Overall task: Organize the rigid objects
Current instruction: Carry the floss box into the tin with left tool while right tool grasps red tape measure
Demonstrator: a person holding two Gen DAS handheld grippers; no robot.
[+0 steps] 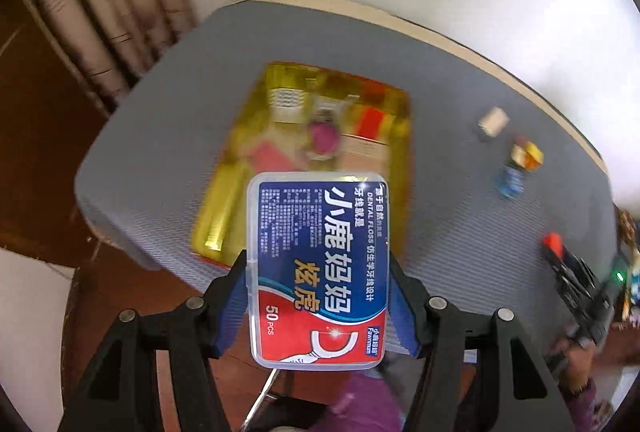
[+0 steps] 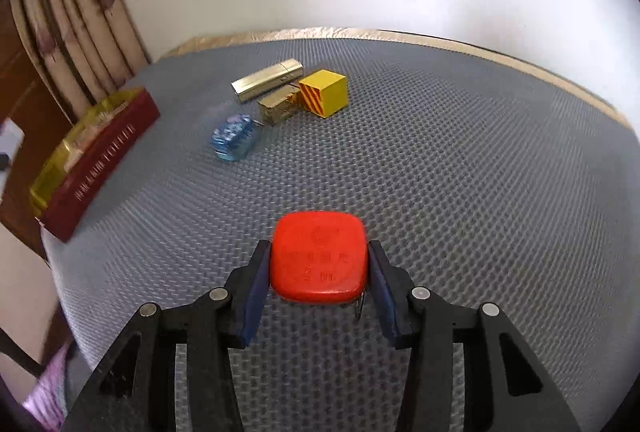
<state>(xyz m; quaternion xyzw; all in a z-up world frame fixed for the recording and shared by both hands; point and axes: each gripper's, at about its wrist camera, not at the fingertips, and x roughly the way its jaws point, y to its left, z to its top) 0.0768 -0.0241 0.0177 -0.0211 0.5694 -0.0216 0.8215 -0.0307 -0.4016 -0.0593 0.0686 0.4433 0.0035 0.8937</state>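
left gripper (image 1: pixel 318 284) clamps the dental floss box (image 1: pixel 319 268), held above the near end of the yellow tray (image 1: pixel 224 216). right gripper (image 2: pixel 318 264) flanks the red case (image 2: pixel 319 261) on the grey mat (image 2: pixel 460 192), pads seemingly touching it; yellow cube (image 2: pixel 323 92) far ahead.

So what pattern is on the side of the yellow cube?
Diagonal red and yellow stripes on the yellow cube; clearest in the right wrist view.

The left gripper (image 1: pixel 318 272), low in the frame's centre, clamps a floss box (image 1: pixel 318 264) by both sides. The right gripper (image 2: pixel 318 272), low centre, pinches a red case (image 2: pixel 319 260).
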